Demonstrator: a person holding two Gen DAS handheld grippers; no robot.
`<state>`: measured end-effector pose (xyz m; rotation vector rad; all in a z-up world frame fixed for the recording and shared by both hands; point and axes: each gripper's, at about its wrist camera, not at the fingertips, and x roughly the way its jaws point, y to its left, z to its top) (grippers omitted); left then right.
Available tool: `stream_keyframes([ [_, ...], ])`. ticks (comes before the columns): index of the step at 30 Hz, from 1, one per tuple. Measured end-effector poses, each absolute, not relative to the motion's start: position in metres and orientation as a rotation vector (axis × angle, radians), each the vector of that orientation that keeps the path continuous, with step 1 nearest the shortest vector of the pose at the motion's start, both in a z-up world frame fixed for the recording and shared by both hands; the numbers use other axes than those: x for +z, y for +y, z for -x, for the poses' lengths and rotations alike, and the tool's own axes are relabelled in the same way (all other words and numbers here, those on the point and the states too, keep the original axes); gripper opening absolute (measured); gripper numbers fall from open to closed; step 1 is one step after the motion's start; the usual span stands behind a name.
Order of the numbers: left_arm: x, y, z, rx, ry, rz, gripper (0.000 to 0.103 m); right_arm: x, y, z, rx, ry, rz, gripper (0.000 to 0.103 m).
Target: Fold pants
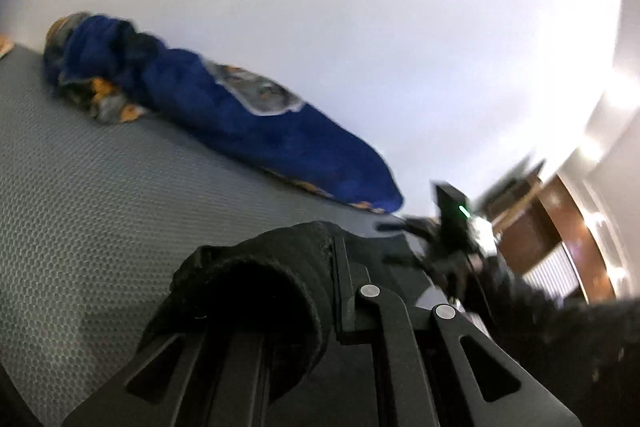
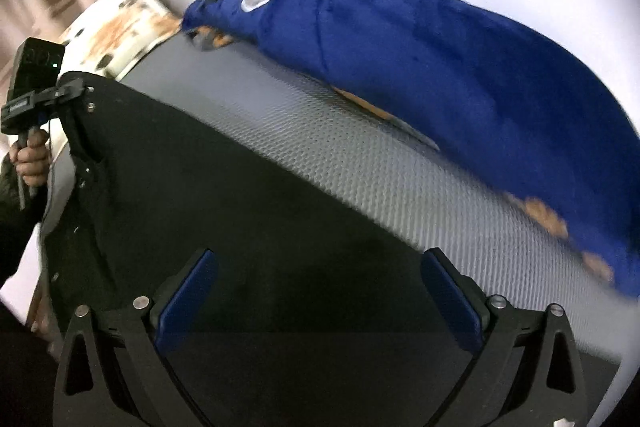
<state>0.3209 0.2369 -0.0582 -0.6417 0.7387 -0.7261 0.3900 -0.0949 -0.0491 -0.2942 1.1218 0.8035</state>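
Two states: left gripper (image 1: 280, 307) fingers clamp black pants (image 2: 224, 195); right gripper (image 2: 320, 299) fingers wide, empty. Carry hem flat, edges aligned, over grey surface (image 2: 360, 155).

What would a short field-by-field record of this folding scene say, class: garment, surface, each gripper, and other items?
garment: black pants, spread flat on the mat
surface: grey textured mat
left gripper: at the pants' far edge with black cloth bunched around its fingers; jaw state unclear
right gripper: open, blue pads apart above the pants, holding nothing
other items: blue blanket along the mat's far side
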Motion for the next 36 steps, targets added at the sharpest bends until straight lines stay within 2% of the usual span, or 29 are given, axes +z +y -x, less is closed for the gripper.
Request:
stream_keyframes([
  [3, -0.056, 0.241, -0.31, -0.75, 0.725, 0.642, 0.007, -0.056, -0.088, -0.413, 0.898, 1.18, 0.358, 0.099],
  [5, -0.056, 0.25, -0.305, -0.761, 0.719, 0.654, 0.007, -0.065, -0.083, -0.425, 0.98, 1.236, 0.379, 0.085],
  [9, -0.05, 0.253, -0.298, -0.755, 0.712, 0.63, 0.007, -0.083, -0.077, -0.44, 1.057, 1.284, 0.428, 0.078],
  [12, -0.047, 0.251, -0.295, -0.742, 0.713, 0.615, 0.007, -0.094, -0.077, -0.44, 1.139, 1.339, 0.426, 0.067],
  [14, -0.048, 0.25, -0.297, -0.716, 0.719, 0.611, 0.007, -0.1, -0.079, -0.44, 1.167, 1.367, 0.445, 0.053],
  [15, -0.047, 0.252, -0.293, -0.713, 0.719, 0.612, 0.007, -0.102, -0.082, -0.439, 1.173, 1.376, 0.45, 0.053],
  [17, -0.049, 0.253, -0.295, -0.695, 0.72, 0.617, 0.007, -0.101, -0.094, -0.439, 1.169, 1.395, 0.451, 0.043],
  [21, -0.053, 0.255, -0.301, -0.667, 0.732, 0.62, 0.007, -0.106, -0.115, -0.437, 1.093, 1.43, 0.477, 0.03],
  [23, -0.058, 0.255, -0.308, -0.654, 0.739, 0.62, 0.007, -0.106, -0.122, -0.434, 1.052, 1.42, 0.477, 0.019],
  [29, -0.071, 0.256, -0.322, -0.598, 0.773, 0.619, 0.007, -0.092, -0.125, -0.405, 0.875, 1.3, 0.509, 0.009],
  [36, -0.062, 0.252, -0.317, -0.583, 0.788, 0.567, 0.007, -0.038, -0.125, -0.331, 0.576, 1.029, 0.522, 0.008],
])
